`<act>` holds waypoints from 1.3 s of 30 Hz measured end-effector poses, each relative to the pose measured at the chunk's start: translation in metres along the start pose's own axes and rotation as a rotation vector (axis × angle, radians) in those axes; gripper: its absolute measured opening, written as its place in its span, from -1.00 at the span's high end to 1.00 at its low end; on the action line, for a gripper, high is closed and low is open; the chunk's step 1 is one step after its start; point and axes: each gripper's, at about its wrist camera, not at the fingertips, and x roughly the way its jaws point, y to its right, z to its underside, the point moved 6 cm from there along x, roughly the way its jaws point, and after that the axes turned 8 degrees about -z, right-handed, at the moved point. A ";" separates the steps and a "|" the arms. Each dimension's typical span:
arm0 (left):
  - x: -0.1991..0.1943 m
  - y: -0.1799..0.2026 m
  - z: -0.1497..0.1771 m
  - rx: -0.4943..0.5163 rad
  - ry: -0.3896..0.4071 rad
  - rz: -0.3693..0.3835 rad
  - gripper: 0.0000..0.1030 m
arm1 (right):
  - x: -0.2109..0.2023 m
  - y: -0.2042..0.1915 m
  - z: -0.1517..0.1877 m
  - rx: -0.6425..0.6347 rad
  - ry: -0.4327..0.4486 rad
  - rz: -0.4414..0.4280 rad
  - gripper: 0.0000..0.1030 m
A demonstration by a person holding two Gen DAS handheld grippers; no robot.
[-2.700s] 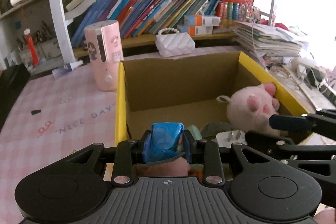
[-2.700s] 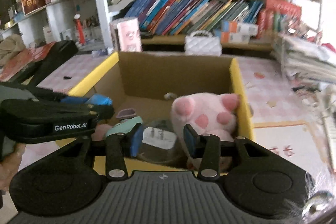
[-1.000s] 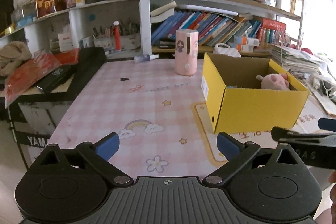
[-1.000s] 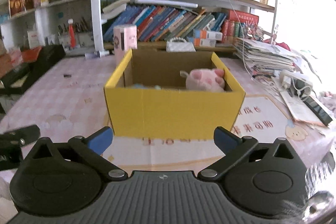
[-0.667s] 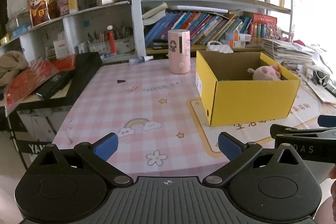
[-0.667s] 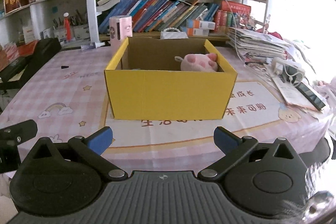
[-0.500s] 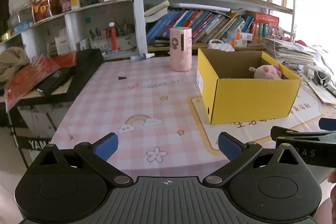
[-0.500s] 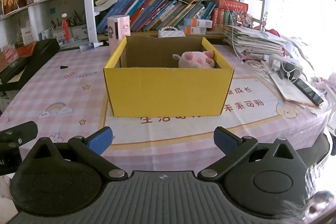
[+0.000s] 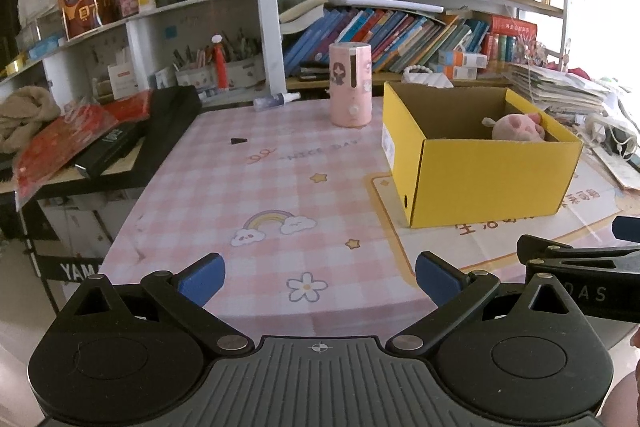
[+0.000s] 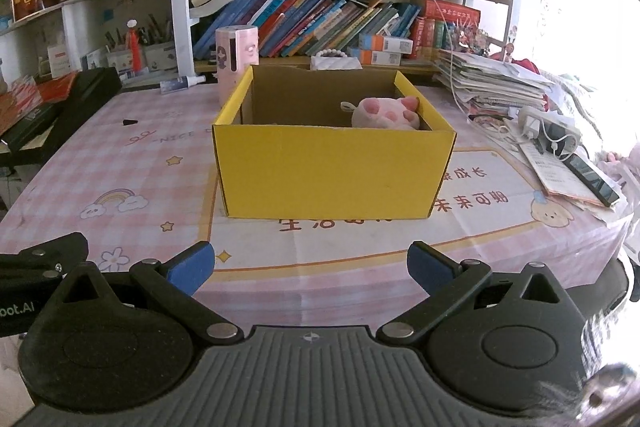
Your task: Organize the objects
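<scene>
A yellow cardboard box stands on the pink checked tablecloth. A pink plush paw pokes up at the box's far right corner; other contents are hidden by the walls. My left gripper hangs open and empty over the table's near edge, left of the box. My right gripper is open and empty too, held back from the box's front wall. Each gripper shows at the other view's edge.
A pink cylinder stands behind the box beside a small spray bottle. Stacked papers, chargers and a phone crowd the right side. A black keyboard case lies left. Bookshelves line the back. A small black piece lies on the cloth.
Both grippers have let go of their objects inside the box, opened, and pulled back to the table's near edge. Over the last half second they barely move.
</scene>
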 end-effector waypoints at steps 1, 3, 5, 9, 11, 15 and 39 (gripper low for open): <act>0.000 0.000 0.000 -0.001 -0.001 0.001 -0.99 | 0.000 -0.001 0.000 -0.002 -0.001 0.000 -1.00; 0.001 0.000 0.000 -0.005 -0.006 0.007 -0.99 | 0.001 -0.004 -0.001 -0.007 -0.003 -0.001 -1.00; 0.002 -0.001 0.000 -0.007 -0.011 0.010 -0.99 | 0.002 -0.005 -0.001 -0.011 -0.004 -0.001 -1.00; 0.004 -0.004 0.000 -0.014 -0.018 0.014 -0.99 | 0.004 -0.008 -0.001 -0.012 -0.011 0.001 -1.00; 0.005 -0.004 0.000 -0.016 -0.020 0.016 -0.99 | 0.004 -0.008 -0.001 -0.012 -0.013 0.001 -1.00; 0.006 -0.005 0.000 -0.016 -0.025 0.020 -0.99 | 0.004 -0.008 -0.001 -0.013 -0.014 0.004 -1.00; 0.008 -0.006 -0.001 -0.031 -0.028 0.033 -1.00 | 0.006 -0.008 0.001 -0.015 -0.023 0.013 -1.00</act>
